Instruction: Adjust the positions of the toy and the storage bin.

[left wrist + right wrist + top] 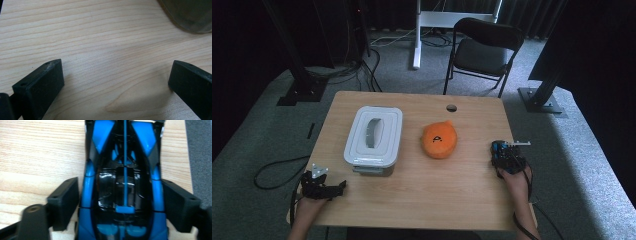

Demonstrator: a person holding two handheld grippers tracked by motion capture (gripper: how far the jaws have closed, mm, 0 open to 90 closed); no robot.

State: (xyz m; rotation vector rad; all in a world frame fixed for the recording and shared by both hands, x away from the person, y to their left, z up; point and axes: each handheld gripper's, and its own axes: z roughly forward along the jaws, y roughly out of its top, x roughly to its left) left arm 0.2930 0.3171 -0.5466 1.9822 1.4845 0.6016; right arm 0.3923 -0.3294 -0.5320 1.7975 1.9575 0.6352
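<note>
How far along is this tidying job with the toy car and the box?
Barely begun. The lidded plastic box is shut and the orange plush toy lies untouched on the table. In hand: the right gripper has its fingers against both sides of the blue toy car. The left gripper rests open and empty. Lifting and stowing probably remain.

Curtained lab: rig posts (294,60), cables (362,55)

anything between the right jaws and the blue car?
Nothing visible. In the right gripper view the blue toy car sits directly between the right gripper jaws, one at each flank, on the table. The orange plush and lidded box lie off to the side.
</note>
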